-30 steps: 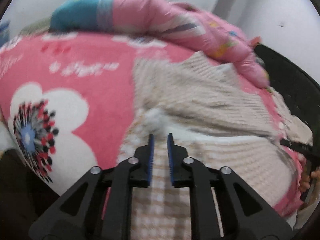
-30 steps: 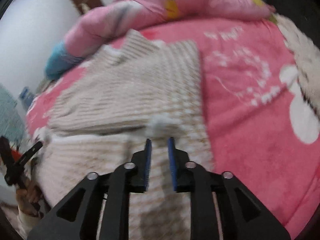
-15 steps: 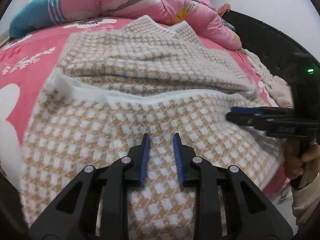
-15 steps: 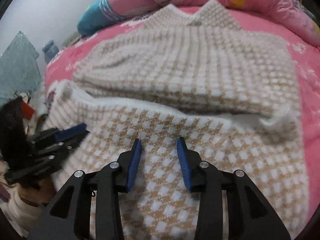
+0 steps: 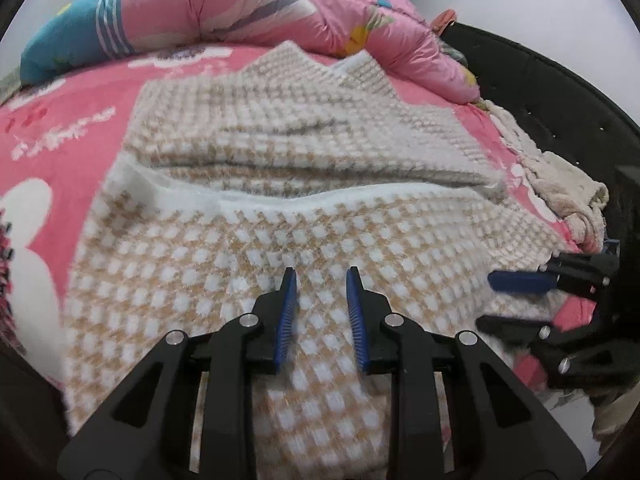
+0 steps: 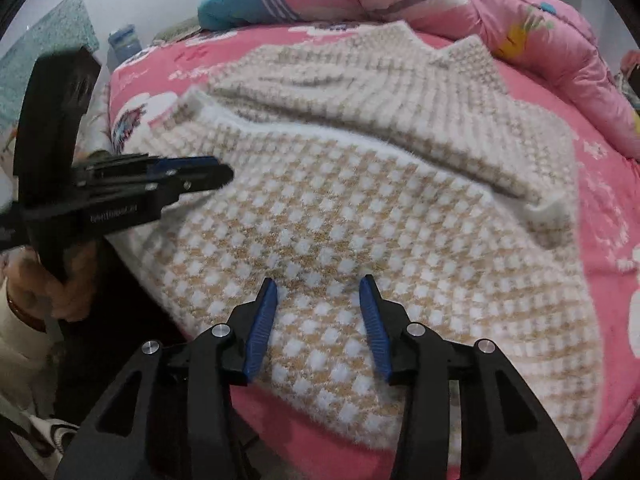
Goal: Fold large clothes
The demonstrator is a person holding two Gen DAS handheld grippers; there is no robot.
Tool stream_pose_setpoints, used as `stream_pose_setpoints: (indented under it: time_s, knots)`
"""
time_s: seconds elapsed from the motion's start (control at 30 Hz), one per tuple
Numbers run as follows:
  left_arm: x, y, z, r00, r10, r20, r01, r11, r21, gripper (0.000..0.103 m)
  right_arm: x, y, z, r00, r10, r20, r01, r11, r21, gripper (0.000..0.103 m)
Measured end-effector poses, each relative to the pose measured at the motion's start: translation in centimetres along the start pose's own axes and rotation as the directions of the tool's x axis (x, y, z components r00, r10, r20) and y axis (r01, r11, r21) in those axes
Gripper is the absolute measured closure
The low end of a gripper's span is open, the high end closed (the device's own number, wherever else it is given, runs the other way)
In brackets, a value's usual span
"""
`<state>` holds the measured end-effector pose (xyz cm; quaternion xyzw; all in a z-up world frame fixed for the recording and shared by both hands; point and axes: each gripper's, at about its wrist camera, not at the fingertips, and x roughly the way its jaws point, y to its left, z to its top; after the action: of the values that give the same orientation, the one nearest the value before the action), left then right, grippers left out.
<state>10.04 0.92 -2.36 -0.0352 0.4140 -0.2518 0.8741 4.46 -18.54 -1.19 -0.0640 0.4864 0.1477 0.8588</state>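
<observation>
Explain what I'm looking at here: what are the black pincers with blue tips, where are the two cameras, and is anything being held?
No robot here: a person holds a two-finger gripper in each hand, each with a fisheye camera looking along its fingers. One picture is from the left gripper, the other from the right gripper; each also sees the other one at its edge. Below lies a fuzzy beige-and-white checked garment, partly folded so its near half overlaps the far half, on a pink flowered bedspread. A rolled pink quilt lies behind. Both grippers are open above the fabric and hold nothing; the right one's jaws have just been opening wider, with nothing between them.
</observation>
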Motion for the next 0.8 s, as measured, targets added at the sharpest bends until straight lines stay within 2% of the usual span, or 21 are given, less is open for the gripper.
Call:
stream_pose_setpoints:
  time_s: [0.1, 0.17, 0.23, 0.27, 0.3, 0.33, 0.4, 0.53, 0.57, 0.63, 0.67, 0.73, 0.8]
  knots:
    - [-2.6, -1.4, -0.6, 0.997, -0.07, 0.036, 0.068, 0.996, 0.055, 0.072, -2.6, 0.0, -1.0, 0.999, -0.022, 0.033, 0.022, 1.0, -0.007, 0.061]
    - [-3.2, -2.4, -1.7, 0.995, -0.098, 0.025, 0.095, 0.991, 0.093, 0.057, -1.5, -0.5, -1.8, 0.997, -0.072, 0.001, 0.072, 0.997, 0.0, 0.059]
    - [-2.2, -3.1, -2.7, 0.997, -0.08, -0.016, 0.081, 0.992, 0.101, 0.051, 1.2, -1.4, -2.3, 0.996, -0.079, -0.044, 0.08, 0.996, 0.031, 0.049]
    - [-0.8, -3.3, -3.6, 0.997, -0.043, -0.061, 0.049, 0.993, 0.105, 0.049, 2.5, -2.0, -2.9, 0.997, -0.049, -0.054, 0.052, 0.996, 0.068, 0.046]
    - [0.3, -3.5, -4.4, 0.997, 0.002, -0.073, 0.007, 0.994, 0.114, 0.049, 2.8, -2.4, -3.0, 0.998, -0.03, -0.047, 0.034, 0.995, 0.091, 0.045]
    - [0.2, -3.6, -4.5, 0.999, 0.009, -0.049, -0.003, 0.993, 0.117, 0.048, 2.6, -2.4, -2.7, 0.998, -0.03, -0.049, 0.034, 0.995, 0.091, 0.045]
    - [-0.2, -3.3, -4.1, 0.999, 0.001, -0.042, 0.003, 0.996, 0.094, 0.047, 1.3, -2.4, -2.2, 0.998, -0.03, -0.047, 0.035, 0.995, 0.095, 0.045]
    - [-0.9, -2.3, -4.0, 0.999, -0.027, -0.041, 0.029, 0.998, 0.055, 0.046, -2.9, -3.6, -2.3, 0.995, -0.088, 0.037, 0.083, 0.99, 0.111, 0.045]
    - [-0.9, -2.2, -4.1, 0.999, -0.03, -0.039, 0.032, 0.998, 0.051, 0.045, -3.0, -4.3, -2.5, 0.994, -0.103, 0.035, 0.098, 0.987, 0.128, 0.045]
    - [-0.8, -2.0, -4.3, 0.999, -0.037, -0.03, 0.038, 0.999, 0.033, 0.044, -0.6, -5.9, -3.4, 0.988, -0.15, -0.046, 0.156, 0.974, 0.164, 0.045]
    - [-0.6, -2.1, -4.2, 0.999, -0.036, -0.029, 0.037, 0.999, 0.025, 0.042, 1.0, -6.4, -4.1, 0.986, -0.145, -0.081, 0.157, 0.973, 0.169, 0.044]
    - [-0.5, -2.6, -4.0, 0.999, -0.034, -0.035, 0.035, 0.999, 0.02, 0.04, 1.4, -6.6, -4.2, 0.99, -0.127, -0.065, 0.137, 0.975, 0.176, 0.041]
    - [-0.7, -3.1, -3.6, 0.999, -0.017, -0.047, 0.019, 1.0, 0.025, 0.04, -0.1, -6.6, -2.9, 0.991, -0.117, -0.057, 0.126, 0.974, 0.19, 0.041]
